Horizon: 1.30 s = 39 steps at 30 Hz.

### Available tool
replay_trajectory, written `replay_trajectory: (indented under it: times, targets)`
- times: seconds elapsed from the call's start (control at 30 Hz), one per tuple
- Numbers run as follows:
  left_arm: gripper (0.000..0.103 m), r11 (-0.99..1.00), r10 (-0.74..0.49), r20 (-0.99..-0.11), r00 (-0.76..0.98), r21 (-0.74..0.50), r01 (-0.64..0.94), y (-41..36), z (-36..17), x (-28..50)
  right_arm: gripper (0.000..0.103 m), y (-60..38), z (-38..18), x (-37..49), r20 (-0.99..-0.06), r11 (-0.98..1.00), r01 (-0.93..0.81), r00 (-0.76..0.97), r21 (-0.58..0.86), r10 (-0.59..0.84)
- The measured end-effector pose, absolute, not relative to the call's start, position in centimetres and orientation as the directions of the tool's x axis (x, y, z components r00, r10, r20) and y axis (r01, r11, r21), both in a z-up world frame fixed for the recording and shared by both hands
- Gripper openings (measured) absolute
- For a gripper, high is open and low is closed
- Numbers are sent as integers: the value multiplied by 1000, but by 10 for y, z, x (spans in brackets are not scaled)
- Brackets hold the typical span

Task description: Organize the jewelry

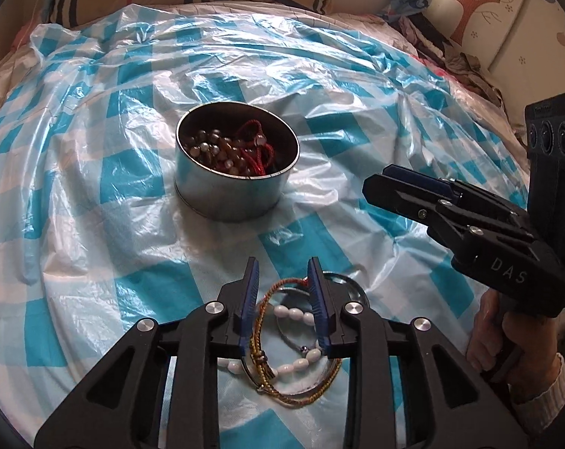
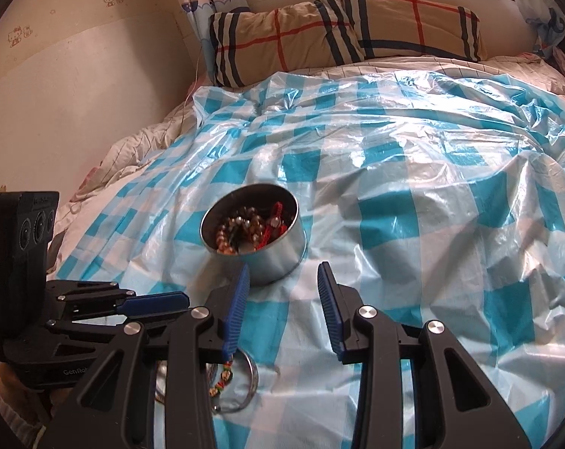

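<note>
A round metal tin (image 1: 230, 191) holding bead bracelets and a red cord stands mid-bed; it also shows in the right wrist view (image 2: 278, 250). In front of it lies the tin's clear lid (image 1: 351, 286) with a braided orange cord bracelet (image 1: 278, 288) and a white bead bracelet (image 1: 293, 313) on it. My left gripper (image 1: 283, 273) is open, its fingers hanging over these bracelets, holding nothing. My right gripper (image 2: 283, 280) is open and empty just in front of the tin; it also shows at the right of the left wrist view (image 1: 379, 183). The lid edge and a braided bracelet (image 2: 222, 378) show under its left finger.
A blue-and-white checked plastic sheet (image 1: 95, 187) covers the bed. A plaid pillow (image 2: 338, 33) lies at the head by the window. Clothes are piled at the bed's right side (image 1: 466, 63). A wall runs along the left (image 2: 76, 86).
</note>
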<state>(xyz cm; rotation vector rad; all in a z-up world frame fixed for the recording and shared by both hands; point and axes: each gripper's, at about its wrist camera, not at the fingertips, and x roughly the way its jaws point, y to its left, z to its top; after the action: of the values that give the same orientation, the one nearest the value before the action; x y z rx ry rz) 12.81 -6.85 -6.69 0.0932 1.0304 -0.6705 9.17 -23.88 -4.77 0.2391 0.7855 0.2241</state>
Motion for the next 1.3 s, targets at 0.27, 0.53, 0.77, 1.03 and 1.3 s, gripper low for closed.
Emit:
replay_trajectory:
  times: [0.27, 0.53, 0.77, 1.03, 1.3]
  targets:
    - [28, 796, -429, -839, 335, -175, 580, -71, -71, 115, 40, -230, -50, 70, -700, 949, -127, 649, 287, 298]
    - [0, 811, -391, -843, 369, -127, 570, -67, -60, 106, 42, -225, -42, 56, -709, 954, -133, 643, 268, 289]
    - [1, 823, -394, -840, 372, -142, 550, -59, -51, 108, 46, -226, -38, 49, -714, 957, -132, 641, 257, 280]
    - [27, 815, -364, -866, 343, -118, 567, -74, -75, 118, 46, -227, -38, 49, -717, 957, -129, 638, 260, 280]
    - [3, 815, -396, -840, 372, -136, 563, -67, -61, 112, 46, -227, -39, 50, -720, 957, -128, 635, 259, 280]
